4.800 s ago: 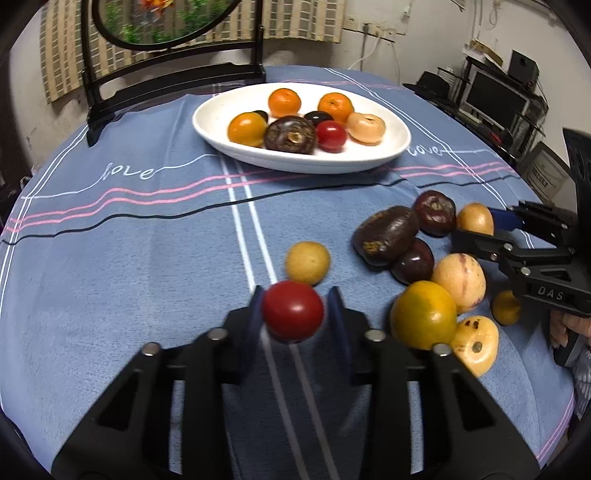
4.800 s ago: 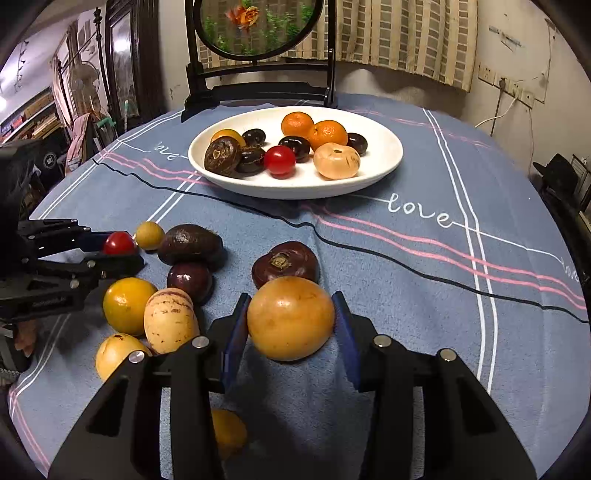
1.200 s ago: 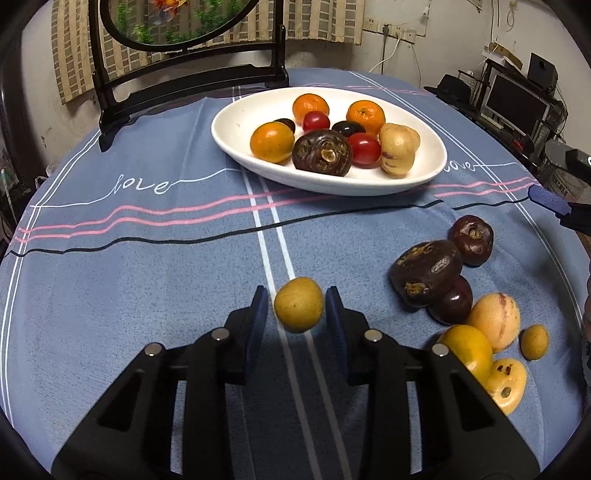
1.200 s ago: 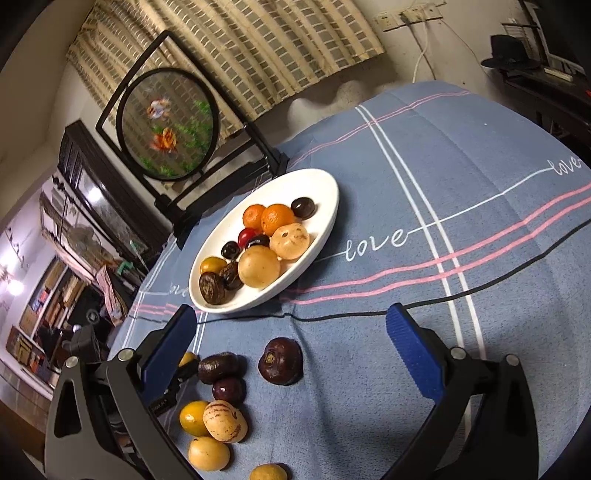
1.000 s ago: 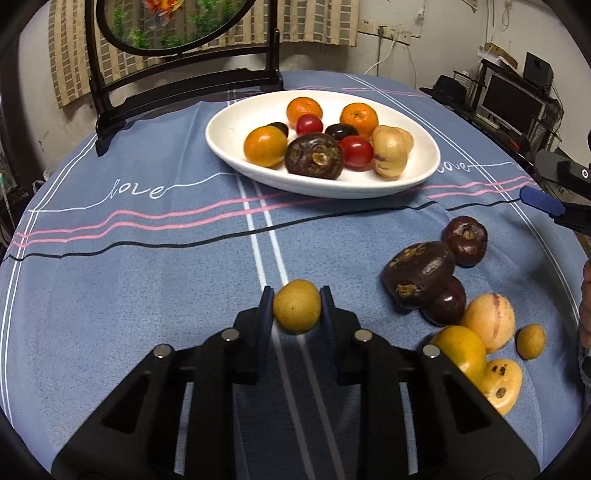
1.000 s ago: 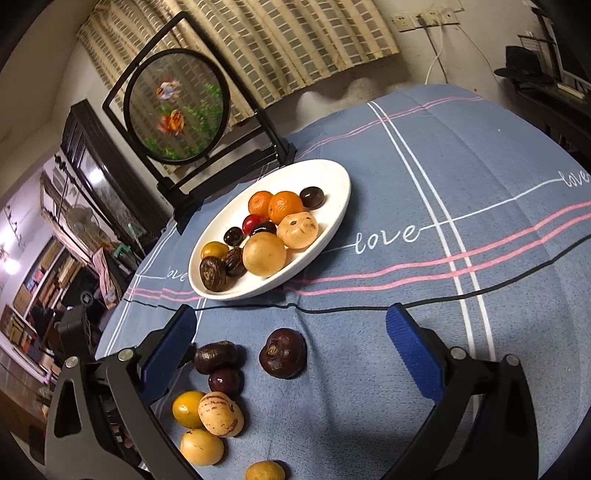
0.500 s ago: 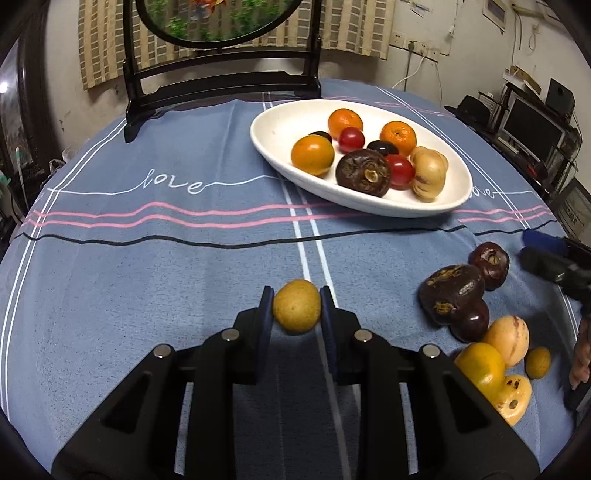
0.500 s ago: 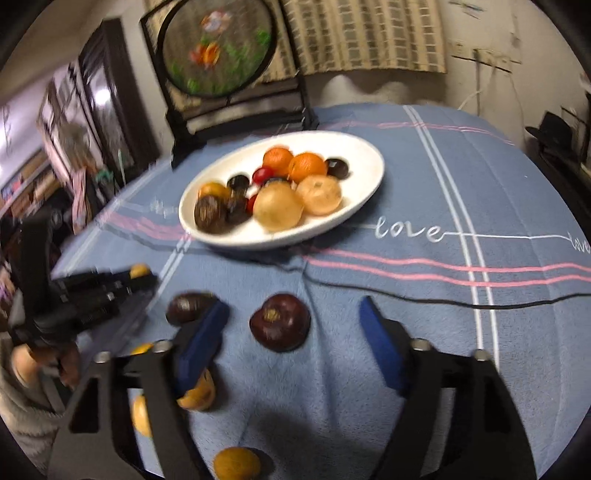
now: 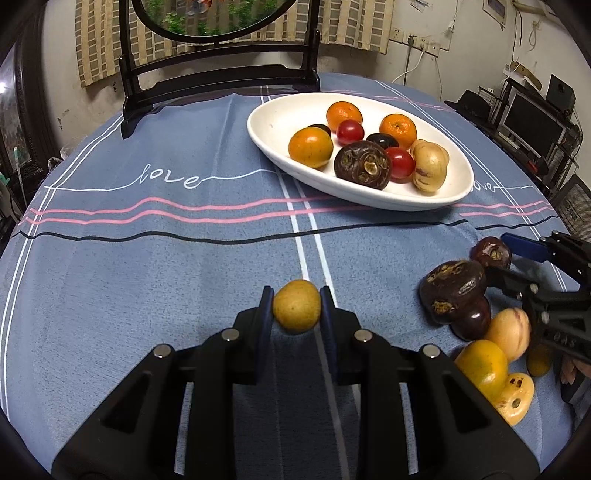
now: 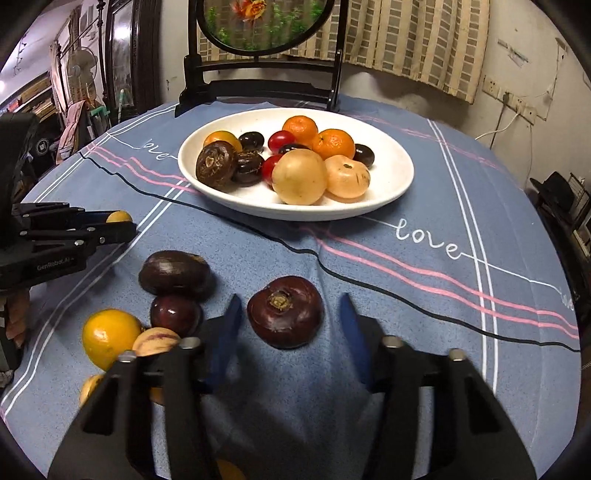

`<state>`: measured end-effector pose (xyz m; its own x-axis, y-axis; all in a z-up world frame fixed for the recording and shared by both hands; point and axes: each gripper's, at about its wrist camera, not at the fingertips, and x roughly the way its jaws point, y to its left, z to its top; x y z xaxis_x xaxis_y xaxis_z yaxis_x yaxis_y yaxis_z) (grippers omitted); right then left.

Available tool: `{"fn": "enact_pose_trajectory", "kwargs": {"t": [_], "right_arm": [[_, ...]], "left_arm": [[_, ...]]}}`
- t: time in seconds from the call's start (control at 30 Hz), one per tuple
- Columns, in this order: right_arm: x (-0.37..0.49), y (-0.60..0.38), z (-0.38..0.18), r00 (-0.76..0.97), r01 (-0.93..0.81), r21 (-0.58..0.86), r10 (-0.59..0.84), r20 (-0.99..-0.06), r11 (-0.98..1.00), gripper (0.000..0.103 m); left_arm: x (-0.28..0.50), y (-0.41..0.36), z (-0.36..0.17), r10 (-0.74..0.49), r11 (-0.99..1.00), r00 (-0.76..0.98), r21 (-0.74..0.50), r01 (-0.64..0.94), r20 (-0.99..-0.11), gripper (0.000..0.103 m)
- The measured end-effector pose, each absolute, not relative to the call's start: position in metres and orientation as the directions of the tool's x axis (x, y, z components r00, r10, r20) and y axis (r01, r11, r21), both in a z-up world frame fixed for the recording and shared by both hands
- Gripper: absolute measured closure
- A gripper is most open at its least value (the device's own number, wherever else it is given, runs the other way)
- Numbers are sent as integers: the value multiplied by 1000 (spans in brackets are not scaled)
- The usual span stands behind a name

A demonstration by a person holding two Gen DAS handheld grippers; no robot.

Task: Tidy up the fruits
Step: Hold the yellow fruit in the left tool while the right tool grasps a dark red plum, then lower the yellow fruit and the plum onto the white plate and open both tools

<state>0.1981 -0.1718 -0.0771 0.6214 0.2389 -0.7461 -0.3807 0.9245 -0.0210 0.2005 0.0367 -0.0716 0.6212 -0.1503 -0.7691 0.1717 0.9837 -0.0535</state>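
Observation:
My left gripper (image 9: pixel 296 306) is shut on a small yellow fruit (image 9: pixel 296 311), holding it just above the blue tablecloth. My right gripper (image 10: pixel 290 317) straddles a dark purple round fruit (image 10: pixel 285 312) that rests on the cloth. Its blue pads (image 10: pixel 232 317) are closing, with a small gap still showing on each side of the fruit. The white oval plate (image 10: pixel 391 166) with several fruits stands further back, and it also shows in the left wrist view (image 9: pixel 266 122). In the right wrist view the left gripper (image 10: pixel 118 223) shows at the left edge.
Loose fruits lie left of my right gripper: a dark oblong fruit (image 10: pixel 173 271), a dark plum (image 10: pixel 175 314), an orange-yellow fruit (image 10: pixel 109 338) and a striped pale fruit (image 10: pixel 155 341). A round screen on a black stand (image 10: pixel 258 26) rises behind the plate.
My right gripper rolled upright, came down over the dark round fruit and narrowed its jaws around it. My left gripper shut on the yellow fruit and keeps hold of it.

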Motion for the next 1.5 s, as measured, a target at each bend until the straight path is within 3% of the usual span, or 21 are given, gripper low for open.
{"fn": "enact_pose_trajectory", "kwargs": {"t": [0.3, 0.7, 1.03, 1.27, 1.5], "right_arm": [[196, -181, -74, 589, -381, 83, 311, -746, 921, 60], [184, -205, -45, 675, -339, 183, 374, -635, 923, 60], [183, -224, -11, 739, -330, 274, 428, -521, 903, 59], [229, -219, 21, 741, -336, 249, 418, -525, 908, 59], [267, -204, 3, 721, -328, 276, 429, -544, 903, 59]], "left_arm": [[198, 32, -70, -133, 984, 632, -24, 178, -763, 78], [185, 29, -48, -125, 986, 725, 0, 169, -677, 78], [206, 2, 2, -118, 982, 803, 51, 181, -584, 78], [242, -17, 18, -117, 981, 818, 62, 183, -562, 78], [273, -24, 4, -126, 981, 801, 48, 189, -585, 78]]}}
